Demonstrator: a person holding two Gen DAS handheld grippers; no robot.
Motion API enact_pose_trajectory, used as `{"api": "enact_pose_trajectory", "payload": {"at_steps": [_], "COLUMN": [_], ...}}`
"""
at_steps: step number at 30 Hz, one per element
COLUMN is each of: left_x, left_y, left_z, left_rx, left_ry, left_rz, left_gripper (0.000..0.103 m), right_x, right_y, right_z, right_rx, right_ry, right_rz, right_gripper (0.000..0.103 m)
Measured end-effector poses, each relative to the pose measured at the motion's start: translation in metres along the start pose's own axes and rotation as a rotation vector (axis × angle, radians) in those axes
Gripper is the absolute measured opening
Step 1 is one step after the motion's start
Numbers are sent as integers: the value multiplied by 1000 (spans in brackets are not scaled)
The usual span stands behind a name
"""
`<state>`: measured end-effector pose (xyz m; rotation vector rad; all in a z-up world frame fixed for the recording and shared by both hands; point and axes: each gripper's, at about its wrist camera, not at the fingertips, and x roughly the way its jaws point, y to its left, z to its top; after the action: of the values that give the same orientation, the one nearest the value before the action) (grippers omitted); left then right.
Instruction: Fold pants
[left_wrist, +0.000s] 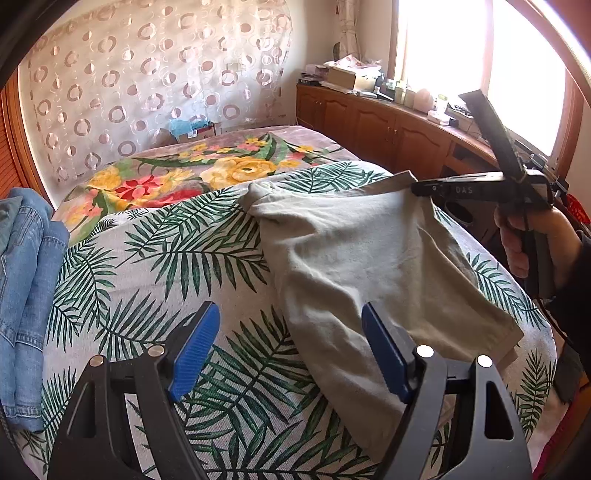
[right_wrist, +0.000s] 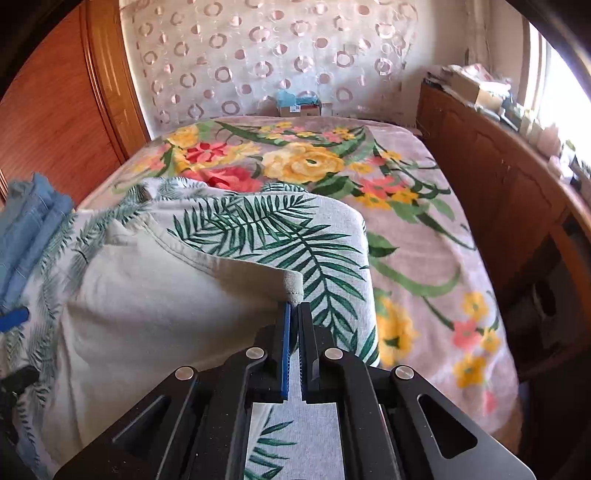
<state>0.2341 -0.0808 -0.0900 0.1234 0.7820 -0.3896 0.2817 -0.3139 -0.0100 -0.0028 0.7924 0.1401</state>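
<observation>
The beige pants (left_wrist: 354, 258) lie on the palm-leaf cloth (left_wrist: 155, 258) over the bed. My left gripper (left_wrist: 290, 332) is open, its blue pads spread wide just above the near part of the pants, holding nothing. My right gripper (left_wrist: 417, 190) is shut on a far corner of the pants and lifts it off the cloth. In the right wrist view the right gripper (right_wrist: 294, 308) pinches the hemmed edge of the pants (right_wrist: 155, 310), which drape down to the left.
Folded blue jeans (left_wrist: 26, 288) are stacked at the left edge of the bed, also in the right wrist view (right_wrist: 33, 229). A floral blanket (right_wrist: 406, 221) covers the far bed. A wooden cabinet (left_wrist: 388, 129) with clutter runs along the right under the window.
</observation>
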Motion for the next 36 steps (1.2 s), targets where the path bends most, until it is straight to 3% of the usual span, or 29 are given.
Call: {"api": "enact_pose_trajectory", "payload": {"at_steps": [3, 7, 12, 20, 29, 36], "left_x": [-2, -4, -10, -17, -27, -39], "left_y": [0, 0, -2, -5, -15, -18], "left_z": [-5, -11, -21, -38, -57, -72], "left_rx": [0, -1, 4, 12, 35, 38], "left_ry": [3, 11, 18, 38, 60, 67], "left_rz": [-3, -5, -13, -22, -35, -53], "left_gripper": [80, 80, 80, 80, 80, 80], "right_x": [-9, -21, -42, -70, -86, -83], "right_y": [-1, -5, -2, 0, 18, 15], "right_z": [-1, -16, -39, -87, -119, -125], "right_rx": [-3, -22, -28, -32, -59, -88], "right_ry": [-24, -42, -65, -36, -20, -24], "right_rz": [-3, -16, 38, 94, 174, 137], "right_gripper": [6, 18, 30, 30, 31, 38]}}
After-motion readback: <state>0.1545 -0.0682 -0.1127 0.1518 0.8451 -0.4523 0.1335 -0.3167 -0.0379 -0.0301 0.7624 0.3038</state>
